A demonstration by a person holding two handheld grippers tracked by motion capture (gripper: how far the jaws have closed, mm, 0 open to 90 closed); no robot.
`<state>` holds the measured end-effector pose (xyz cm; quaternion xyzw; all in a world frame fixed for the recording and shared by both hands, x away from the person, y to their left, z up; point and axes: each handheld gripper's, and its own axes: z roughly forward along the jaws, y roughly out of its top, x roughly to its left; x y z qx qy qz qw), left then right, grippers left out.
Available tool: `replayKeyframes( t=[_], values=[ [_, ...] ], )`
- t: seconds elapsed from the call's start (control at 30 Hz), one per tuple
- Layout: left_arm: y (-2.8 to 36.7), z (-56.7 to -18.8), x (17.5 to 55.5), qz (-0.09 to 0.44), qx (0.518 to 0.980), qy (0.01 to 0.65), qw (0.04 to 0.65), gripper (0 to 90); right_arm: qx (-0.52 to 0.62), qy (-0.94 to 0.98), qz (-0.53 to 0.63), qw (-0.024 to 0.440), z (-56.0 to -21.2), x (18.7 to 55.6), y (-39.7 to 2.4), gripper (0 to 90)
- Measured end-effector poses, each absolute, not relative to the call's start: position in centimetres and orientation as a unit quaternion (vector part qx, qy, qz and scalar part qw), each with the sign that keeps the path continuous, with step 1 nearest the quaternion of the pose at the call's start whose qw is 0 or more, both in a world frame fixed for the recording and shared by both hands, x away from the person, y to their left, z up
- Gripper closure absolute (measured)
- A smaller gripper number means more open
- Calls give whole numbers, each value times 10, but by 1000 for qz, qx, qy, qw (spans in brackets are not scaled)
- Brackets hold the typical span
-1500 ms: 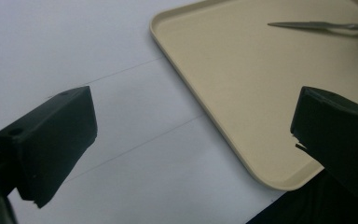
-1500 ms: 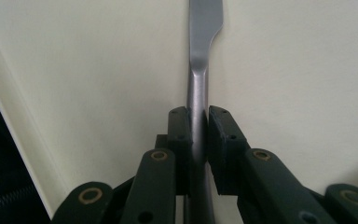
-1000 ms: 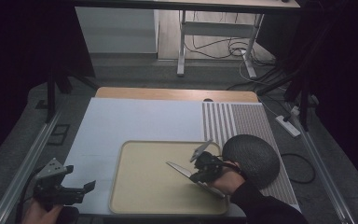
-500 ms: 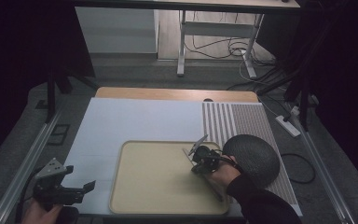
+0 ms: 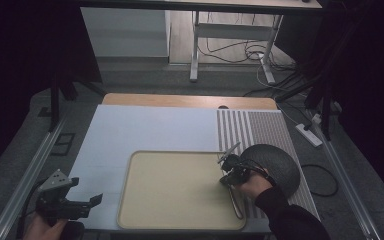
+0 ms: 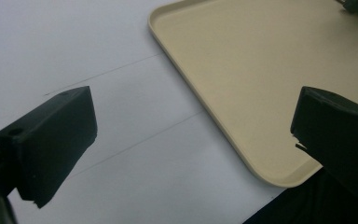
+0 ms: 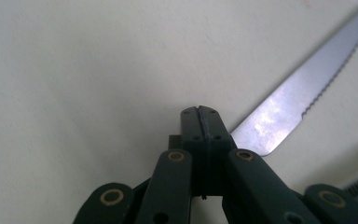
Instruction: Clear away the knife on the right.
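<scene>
One flat beige rectangular tray (image 5: 175,192) on a pale blue table mat (image 5: 145,130), one serrated steel knife (image 7: 303,93) lying on the tray near its right edge, one dark round plate (image 5: 275,162) just beside the tray on a grey ribbed mat (image 5: 260,125). Right gripper (image 5: 228,176) over that edge, jaws pressed together with nothing between, blade close behind the tips. Left gripper (image 5: 87,202) near the tray's front left corner, jaws wide and bare. Blade's teeth plain from the right gripper view, blurred from above.

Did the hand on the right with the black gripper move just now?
Yes. The right gripper has slid along the beige tray toward its right rim, closer to the dark round plate. Its jaws are shut, a knife lying beside them.
</scene>
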<state>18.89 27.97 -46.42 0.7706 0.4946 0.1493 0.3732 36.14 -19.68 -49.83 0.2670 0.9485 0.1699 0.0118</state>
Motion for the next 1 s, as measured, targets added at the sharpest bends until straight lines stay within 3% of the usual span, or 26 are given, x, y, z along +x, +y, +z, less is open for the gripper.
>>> replayKeyframes(
  t=[0.3,0.5,0.73,1.0],
  values=[
    [279,-464,189,148,773,493,371,6,289,943,163,11,-497,361,-210,900],
    [280,-464,189,147,772,494,373,8,300,938,174,4,-493,359,-206,819],
    [280,-464,189,146,773,491,374,11,303,932,194,33,-482,354,-203,620],
    [279,-464,189,146,774,490,374,13,301,925,228,46,-471,349,-202,456]
  ],
)
